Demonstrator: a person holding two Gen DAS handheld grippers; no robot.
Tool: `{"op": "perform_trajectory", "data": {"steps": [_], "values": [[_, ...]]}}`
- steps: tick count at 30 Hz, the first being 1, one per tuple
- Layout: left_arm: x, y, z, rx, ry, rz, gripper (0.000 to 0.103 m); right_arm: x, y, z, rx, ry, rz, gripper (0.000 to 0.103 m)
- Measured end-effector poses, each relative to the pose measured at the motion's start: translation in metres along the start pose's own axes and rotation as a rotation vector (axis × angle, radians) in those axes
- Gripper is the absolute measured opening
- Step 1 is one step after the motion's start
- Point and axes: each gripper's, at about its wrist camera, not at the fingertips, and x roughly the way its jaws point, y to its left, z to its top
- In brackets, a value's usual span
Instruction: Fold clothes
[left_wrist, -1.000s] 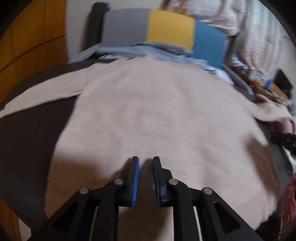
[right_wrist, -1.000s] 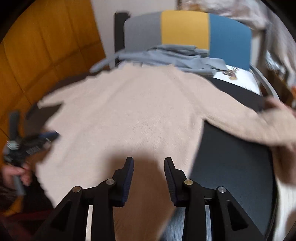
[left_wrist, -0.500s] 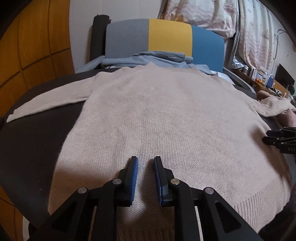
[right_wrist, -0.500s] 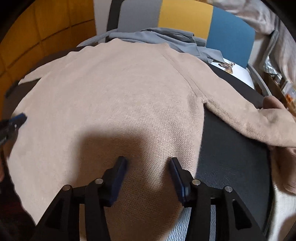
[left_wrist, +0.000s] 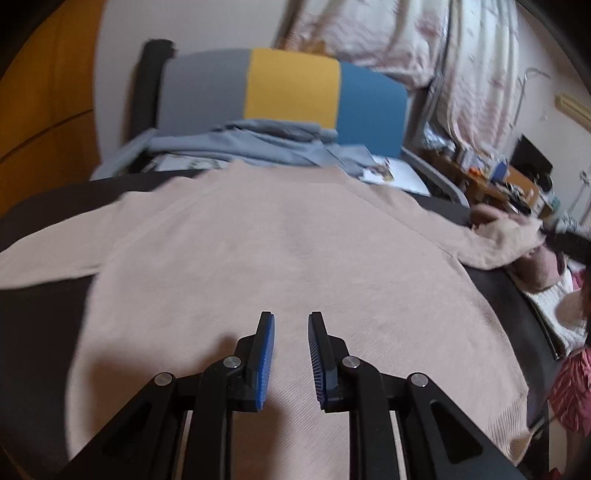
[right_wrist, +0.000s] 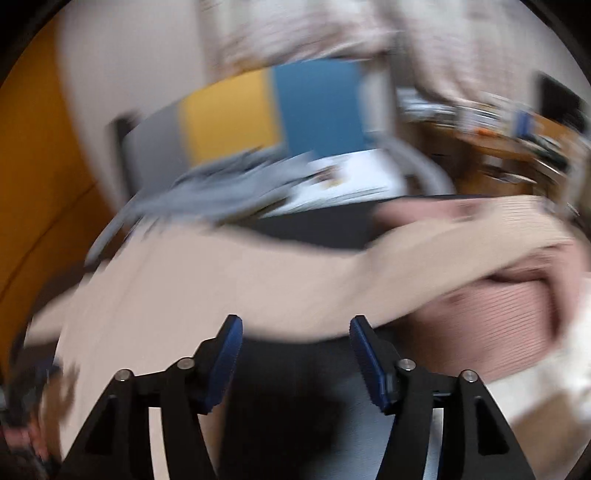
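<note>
A big beige sweater (left_wrist: 280, 266) lay flat on a dark table (left_wrist: 33, 332). Its body was spread wide, with one sleeve (left_wrist: 48, 258) stretched out to the left across the dark top. The other sleeve (right_wrist: 424, 254) ran off to the right, and its end lay on a pink cloth (right_wrist: 491, 314) at the table's edge.

The left gripper (left_wrist: 291, 325) hung just over the lower middle of the sweater. Its blue pads (left_wrist: 266, 354) had a small gap between them, and nothing was in that gap. The jaws had just been opening a little.

The right gripper (right_wrist: 295, 328) was over the dark table, near the spot where the right sleeve joins the body. Its jaws stood far apart and had just been opening wider, with nothing held between them. This view was very blurry, so the sleeve may have been just past the tips and not between them.

Behind the sweater a pile of grey-blue clothes (left_wrist: 258, 144) sat on a chair (left_wrist: 295, 92) with a grey, yellow and blue back. White paper (left_wrist: 402, 173) lay next to the pile. A messy desk (left_wrist: 517, 184) stood far off on the right, and pale curtains (left_wrist: 461, 55) hung above.
</note>
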Motion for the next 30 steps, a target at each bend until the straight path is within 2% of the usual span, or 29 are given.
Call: {"op": "perform_trajectory", "data": {"steps": [4,7,9,12,14,17,20,22,27,30], "values": [[0.033,-0.021,0.005,-0.001,0.068,-0.023,0.018,-0.01,-0.083,0.044,0.209,-0.043,-0.169,0.062],[0.047,-0.03,-0.003,0.007,0.089,-0.021,0.018,-0.011,-0.134,0.059,0.375,-0.035,-0.246,0.062],[0.047,-0.033,-0.011,0.031,0.049,-0.014,0.021,-0.004,-0.16,0.067,0.481,-0.013,-0.264,0.062],[0.047,-0.033,-0.017,0.053,0.025,-0.022,0.023,0.009,-0.184,0.073,0.576,0.003,-0.225,0.062],[0.048,-0.029,-0.017,0.037,0.026,-0.036,0.023,0.014,-0.189,0.072,0.588,-0.005,-0.199,0.059],[0.049,-0.027,-0.016,0.023,0.025,-0.051,0.023,0.019,-0.193,0.07,0.592,-0.015,-0.178,0.043],[0.049,-0.024,-0.016,0.009,0.023,-0.066,0.024,0.024,-0.194,0.067,0.589,-0.007,-0.182,0.024],[0.048,-0.02,-0.017,0.001,0.022,-0.075,0.024,0.029,-0.196,0.066,0.577,-0.001,-0.19,0.008],[0.049,-0.012,-0.016,-0.024,0.023,-0.106,0.024,0.014,-0.178,0.071,0.529,-0.061,-0.149,0.006],[0.05,-0.012,-0.016,-0.026,0.024,-0.108,0.024,0.003,-0.136,0.079,0.439,-0.095,-0.082,0.006]]}}
